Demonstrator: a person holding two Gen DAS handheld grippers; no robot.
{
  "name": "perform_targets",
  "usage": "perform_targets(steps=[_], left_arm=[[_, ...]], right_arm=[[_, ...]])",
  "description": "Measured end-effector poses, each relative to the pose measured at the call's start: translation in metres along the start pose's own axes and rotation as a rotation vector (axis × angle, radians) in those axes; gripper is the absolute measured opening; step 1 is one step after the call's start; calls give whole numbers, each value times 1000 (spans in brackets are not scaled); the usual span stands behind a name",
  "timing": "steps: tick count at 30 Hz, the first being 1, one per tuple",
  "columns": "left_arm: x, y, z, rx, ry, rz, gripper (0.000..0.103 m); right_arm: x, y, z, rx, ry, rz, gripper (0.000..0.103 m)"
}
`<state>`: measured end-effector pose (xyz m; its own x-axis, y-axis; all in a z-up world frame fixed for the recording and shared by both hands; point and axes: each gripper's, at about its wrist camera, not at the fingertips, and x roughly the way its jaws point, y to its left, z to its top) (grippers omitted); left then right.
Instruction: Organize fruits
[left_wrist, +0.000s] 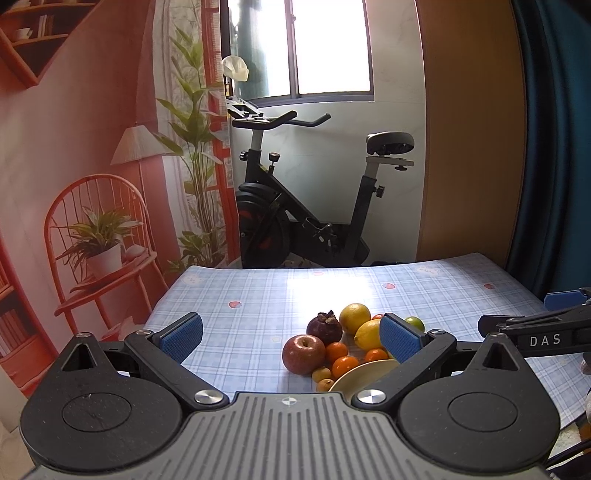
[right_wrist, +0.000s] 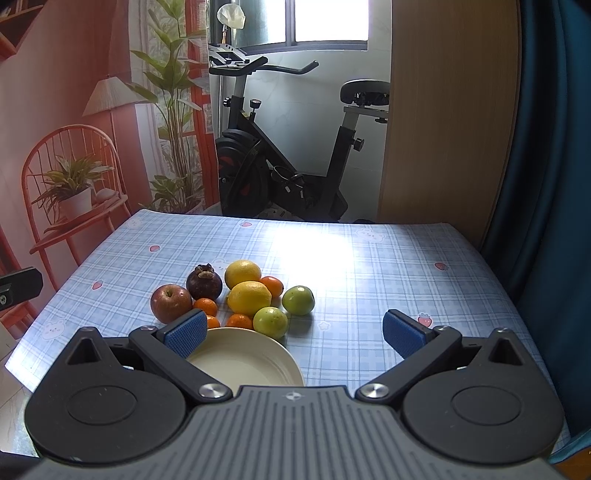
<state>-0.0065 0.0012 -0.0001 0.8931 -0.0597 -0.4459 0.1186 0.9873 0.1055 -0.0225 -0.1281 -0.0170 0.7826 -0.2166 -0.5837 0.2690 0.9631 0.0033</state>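
Observation:
A cluster of fruit lies on the blue checked tablecloth (right_wrist: 369, 280): a red apple (right_wrist: 170, 302), a dark mangosteen (right_wrist: 204, 281), two lemons (right_wrist: 249, 297), two green fruits (right_wrist: 298, 300) and several small oranges (right_wrist: 205, 306). A cream plate (right_wrist: 243, 360) sits just in front of them, with nothing on it where visible. My right gripper (right_wrist: 294, 334) is open and empty above the plate. My left gripper (left_wrist: 291, 336) is open and empty, with the apple (left_wrist: 303, 354) and mangosteen (left_wrist: 324, 328) between its fingers. The plate (left_wrist: 364, 376) is partly hidden by its right finger.
The right gripper's body (left_wrist: 535, 332) shows at the right edge of the left wrist view. An exercise bike (right_wrist: 280, 147) stands beyond the table's far edge. A blue curtain (right_wrist: 546, 184) hangs at the right, and a printed backdrop is at the left.

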Motion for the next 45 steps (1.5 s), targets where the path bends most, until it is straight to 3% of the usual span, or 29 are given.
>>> perform_targets(steps=[45], left_arm=[[5, 1, -5, -33, 18, -42, 103]], right_arm=[[-2, 1, -2, 1, -21, 13, 103]])
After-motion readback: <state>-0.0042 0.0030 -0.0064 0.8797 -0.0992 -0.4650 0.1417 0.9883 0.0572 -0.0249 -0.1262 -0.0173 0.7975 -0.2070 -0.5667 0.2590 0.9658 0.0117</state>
